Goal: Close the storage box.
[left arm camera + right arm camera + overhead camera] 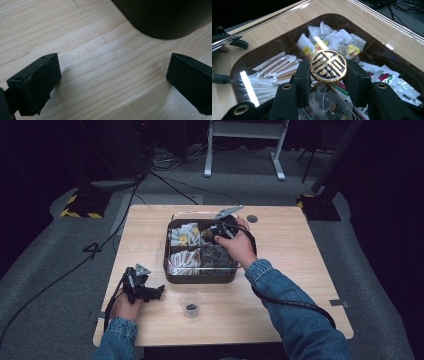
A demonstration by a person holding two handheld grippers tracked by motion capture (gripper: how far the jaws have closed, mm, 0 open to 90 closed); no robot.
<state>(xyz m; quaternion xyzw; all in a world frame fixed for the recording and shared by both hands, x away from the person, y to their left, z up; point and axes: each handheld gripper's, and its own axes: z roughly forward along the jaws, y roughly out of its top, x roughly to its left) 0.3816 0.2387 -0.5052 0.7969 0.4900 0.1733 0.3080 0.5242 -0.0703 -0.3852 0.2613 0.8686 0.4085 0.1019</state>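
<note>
1. Right gripper view: right gripper [328, 75] holds the gold knob [328, 66] of a clear lid [287, 12], one black jaw pressed on each side of the round medallion.
2. Lid: transparent, lying over or just above the brown compartment box [200, 276]; its edges show as bright reflected lines along the wood. Whether it rests on the rim or is just clear of it cannot be told.
3. Contents under the lid: tea bags [332, 37] in the far compartment, paper-wrapped sticks [274, 67] in another, mixed sachets [387, 77] in a third.
4. Knob orientation: its patterned face looks up toward the camera; the stem runs downward to the lid. The lid itself lies flat, its longer side following the box.
5. Handling advice: keep the grip centred on the knob and the lid level; a tilt would likely let it swing or catch a corner on the rim.
6. Left gripper [142, 287]: jaws spread wide, empty, resting low on the table [100, 75] just beside the box.
7. Plastic cup [191, 303]: stands on the table in front of the box, something dark inside.
</note>
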